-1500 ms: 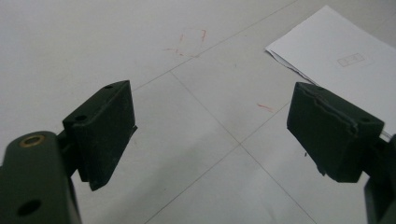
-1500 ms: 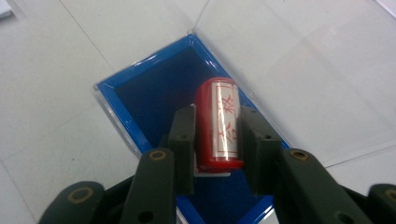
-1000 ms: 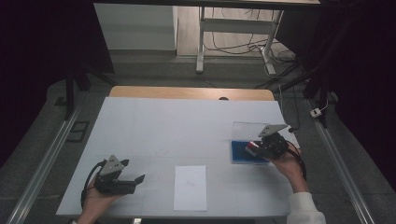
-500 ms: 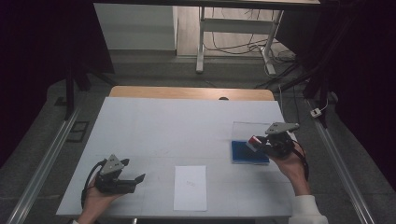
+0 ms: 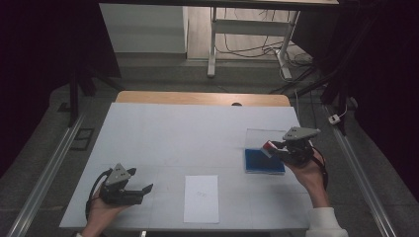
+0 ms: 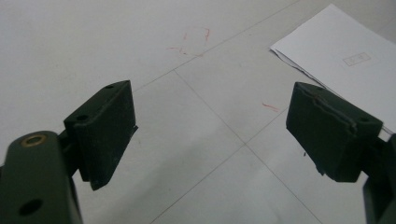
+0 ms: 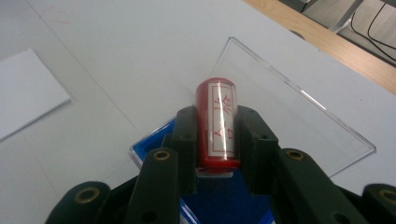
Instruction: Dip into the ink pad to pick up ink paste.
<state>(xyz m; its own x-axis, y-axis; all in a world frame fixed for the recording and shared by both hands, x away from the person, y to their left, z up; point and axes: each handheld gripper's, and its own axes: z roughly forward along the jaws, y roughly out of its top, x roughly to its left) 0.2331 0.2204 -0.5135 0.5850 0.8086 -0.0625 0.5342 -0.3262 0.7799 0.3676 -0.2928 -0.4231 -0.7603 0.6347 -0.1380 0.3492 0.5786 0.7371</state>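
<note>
Right gripper has the red stamp clamped tight, hanging just above the blue ink pad on the worktop. I'd carry it level to the paper. Left gripper gapes empty.

- Red stamp: white label with red framed characters, not legible.
- Paper sheet: small printed box, text too small to read.
- Table: faint red pen marks, unreadable.

A lab: bare white table, floor rails, loose cables.
</note>
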